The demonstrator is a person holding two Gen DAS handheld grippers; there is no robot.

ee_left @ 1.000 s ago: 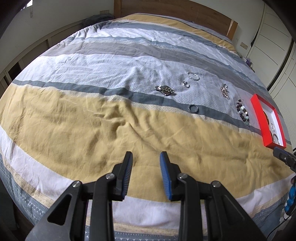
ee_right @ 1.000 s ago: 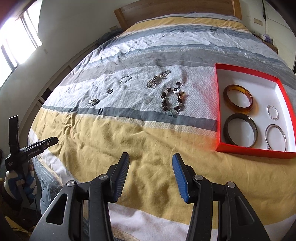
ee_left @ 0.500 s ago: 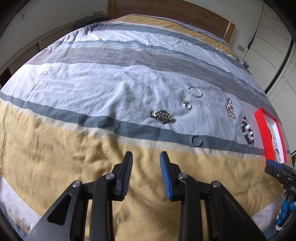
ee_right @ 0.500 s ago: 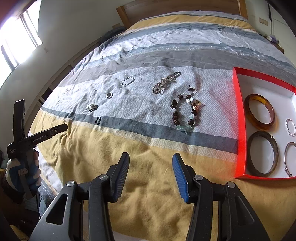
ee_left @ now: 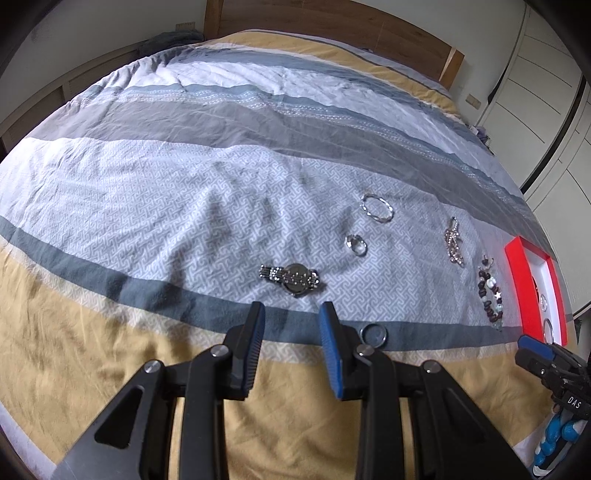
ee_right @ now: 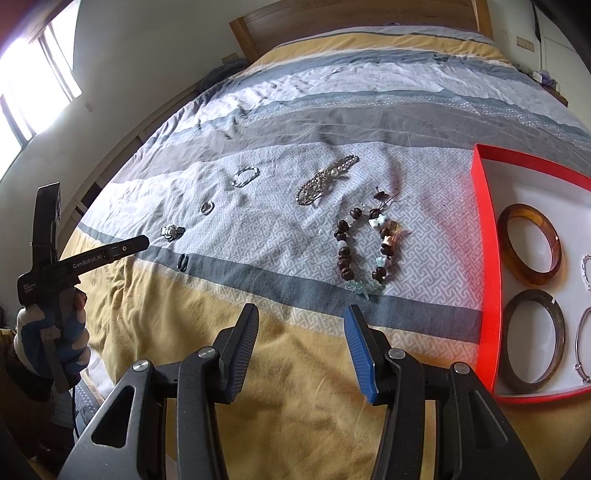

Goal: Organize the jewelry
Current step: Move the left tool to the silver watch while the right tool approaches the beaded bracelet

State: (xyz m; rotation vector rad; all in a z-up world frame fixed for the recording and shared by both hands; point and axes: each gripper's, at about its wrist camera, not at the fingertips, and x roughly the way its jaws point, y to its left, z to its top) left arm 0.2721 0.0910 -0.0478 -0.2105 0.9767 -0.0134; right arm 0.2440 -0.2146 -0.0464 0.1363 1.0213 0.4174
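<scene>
Bedding fills both views: a striped duvet (ee_left: 155, 192) in yellow, grey, white and patterned bands, spread over the bed with its wooden headboard (ee_left: 332, 33) at the far end. On the right side of the duvet sits my red jewelry box (ee_right: 487, 258) with a white inside; in it lie an amber bangle (ee_right: 530, 245), a dark bangle (ee_right: 535, 339) nearer me, and two thin silver bangles cut off by the picture's edge.

The rest of the jewelry lies loose on the patterned grey-white band. Nearest the box is a beaded bracelet (ee_right: 364, 251) of brown and pale beads, with a rhinestone hair clip (ee_right: 325, 179) beyond it. Further left a twisted silver bangle (ee_left: 376, 208) lies apart, then a small silver ring (ee_left: 356, 245), then a silver wristwatch (ee_left: 291, 278). A dark ring (ee_left: 373, 335) rests on the dark grey stripe, just beside the blue pad of my left tool.

My left gripper (ee_left: 291, 332) hangs over the grey stripe just short of the wristwatch, jaws parted and grasping nothing. My right gripper (ee_right: 301, 332) hovers over the yellow band below the beaded bracelet, its jaws likewise apart and empty. My gloved left hand (ee_right: 51, 332) shows at the far left of the right view.
</scene>
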